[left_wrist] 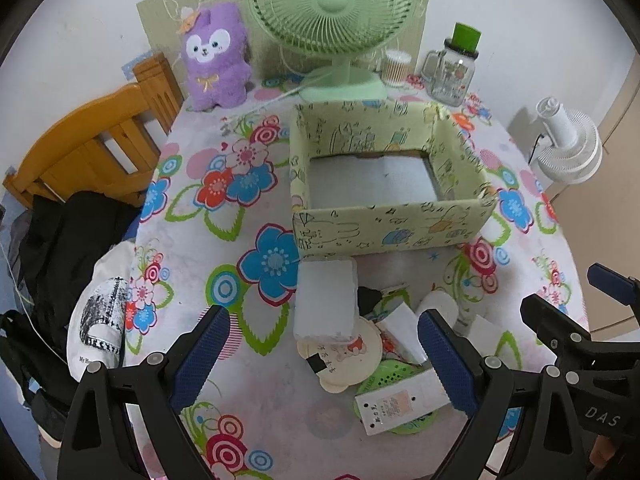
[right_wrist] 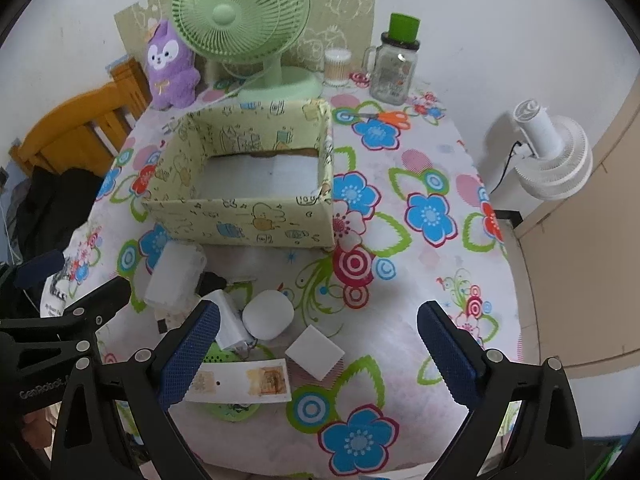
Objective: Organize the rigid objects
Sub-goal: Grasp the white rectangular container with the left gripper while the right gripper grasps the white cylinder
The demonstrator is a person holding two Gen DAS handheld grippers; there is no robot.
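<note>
Both grippers are tipped steeply downward over the near edge of the counter [left_wrist: 192, 240], side by side. The left gripper [left_wrist: 324, 356] has its jaws spread wide with nothing between the pads; it hangs over a small heap of loose things. The right gripper [right_wrist: 320, 356] is likewise wide open and holds nothing, hanging above a white square block [right_wrist: 315, 352] and the right end of a long white card [right_wrist: 240, 384].

The heap lies at the near edge, just in front of one open patterned box [left_wrist: 384, 236], which stands near the middle of the counter with a pale lining showing inside. Counted in the heap: one white foam block [left_wrist: 326, 304] touching the box's front wall, one round cream piece with a cartoon print [left_wrist: 352, 356], one green perforated disc [left_wrist: 394, 376] under the long card, one white rounded case [right_wrist: 268, 316], and one white folded piece [right_wrist: 230, 324] beside it.

Only the right wrist view shows the orange-handled scissors [right_wrist: 390, 118] toward the far right corner, and the square block in full. The left wrist view alone shows the cartoon piece clearly.

Along the far edge stand one green desk fan [left_wrist: 332, 12], one purple plush toy [left_wrist: 216, 56], one tub of cotton swabs [left_wrist: 395, 66] and one glass jar with a green lid [left_wrist: 452, 72]. One white fan [right_wrist: 556, 156] sits off the counter to the right, and a wooden chair [left_wrist: 92, 140] to the left.
</note>
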